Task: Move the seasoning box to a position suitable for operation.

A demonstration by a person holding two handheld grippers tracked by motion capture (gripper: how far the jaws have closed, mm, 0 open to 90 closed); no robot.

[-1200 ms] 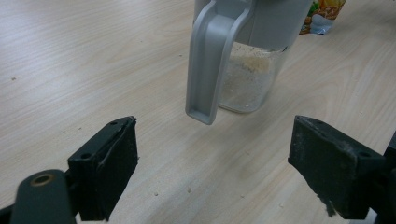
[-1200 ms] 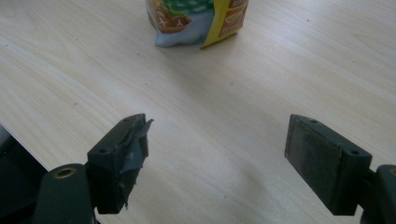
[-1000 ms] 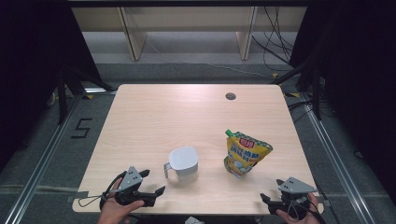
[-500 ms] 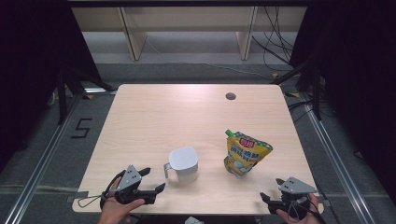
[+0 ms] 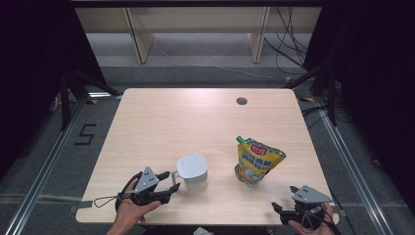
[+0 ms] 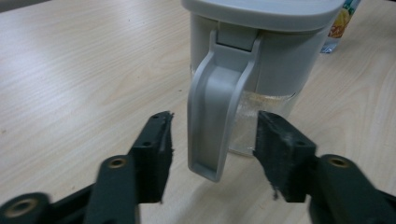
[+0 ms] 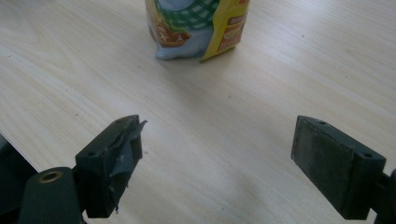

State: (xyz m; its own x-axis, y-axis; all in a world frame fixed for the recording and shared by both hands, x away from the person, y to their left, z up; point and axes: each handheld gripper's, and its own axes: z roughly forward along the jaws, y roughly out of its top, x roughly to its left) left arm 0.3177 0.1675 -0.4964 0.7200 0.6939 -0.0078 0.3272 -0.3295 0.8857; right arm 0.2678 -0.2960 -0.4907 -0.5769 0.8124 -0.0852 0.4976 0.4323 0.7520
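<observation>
Left claw [image 6: 212, 140]: closing around smooth grey plastic jug [image 6: 261, 56] handle, pads not touching yet.
Right claw [image 7: 217, 154]: wide open; shiny pouch [image 7: 198, 28] ahead.

One table [image 5: 161, 122] carries two things: one grey lidded jug [image 5: 192, 172] at about six o'clock on the tabletop, and one yellow snack pouch [image 5: 256, 161] at about four o'clock. One round hole [image 5: 241, 101] sits at one o'clock. Two grippers: the left gripper [image 5: 172, 182] at seven o'clock, the right gripper [image 5: 281, 211] at five o'clock.
</observation>
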